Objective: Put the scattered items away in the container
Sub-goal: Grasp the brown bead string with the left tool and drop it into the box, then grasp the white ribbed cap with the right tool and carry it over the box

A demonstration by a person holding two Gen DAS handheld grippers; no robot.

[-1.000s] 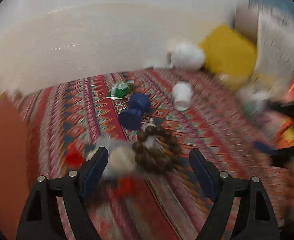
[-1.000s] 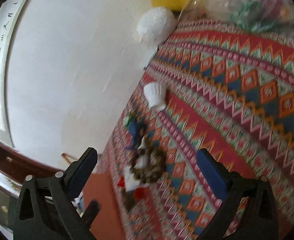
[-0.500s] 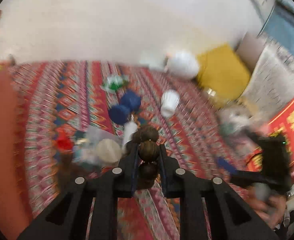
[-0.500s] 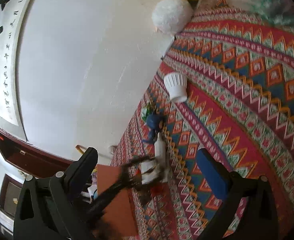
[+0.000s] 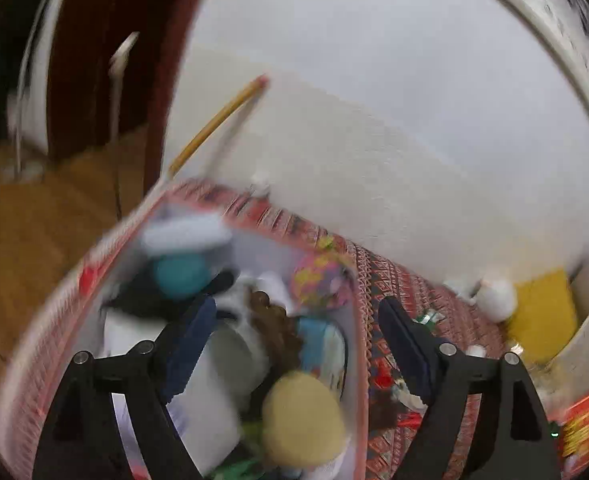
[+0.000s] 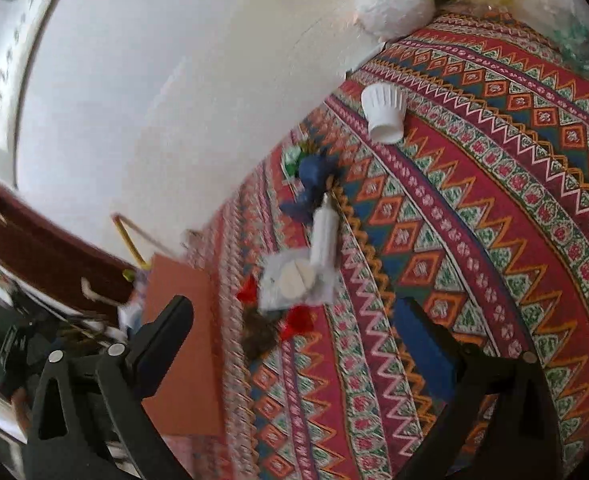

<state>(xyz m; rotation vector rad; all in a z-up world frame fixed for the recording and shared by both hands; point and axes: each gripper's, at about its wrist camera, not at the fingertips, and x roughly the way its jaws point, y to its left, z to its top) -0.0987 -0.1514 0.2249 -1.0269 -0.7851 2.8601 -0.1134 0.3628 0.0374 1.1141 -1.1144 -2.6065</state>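
Gaping left tongs (image 5: 298,332) above round wooden beads (image 5: 272,320) (blurred).

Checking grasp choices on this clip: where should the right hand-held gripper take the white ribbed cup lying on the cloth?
Grip the white ribbed cup across its side walls, coming from above. It lies tipped on the patterned cloth with nothing touching it, so probably both walls are free. The right hand-held gripper is open and nowhere near it.

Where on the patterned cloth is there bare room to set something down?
Free: the cloth right of the white cup and white tube. Crowded: the tube, blue dumbbell and clear packet cluster, and the container.
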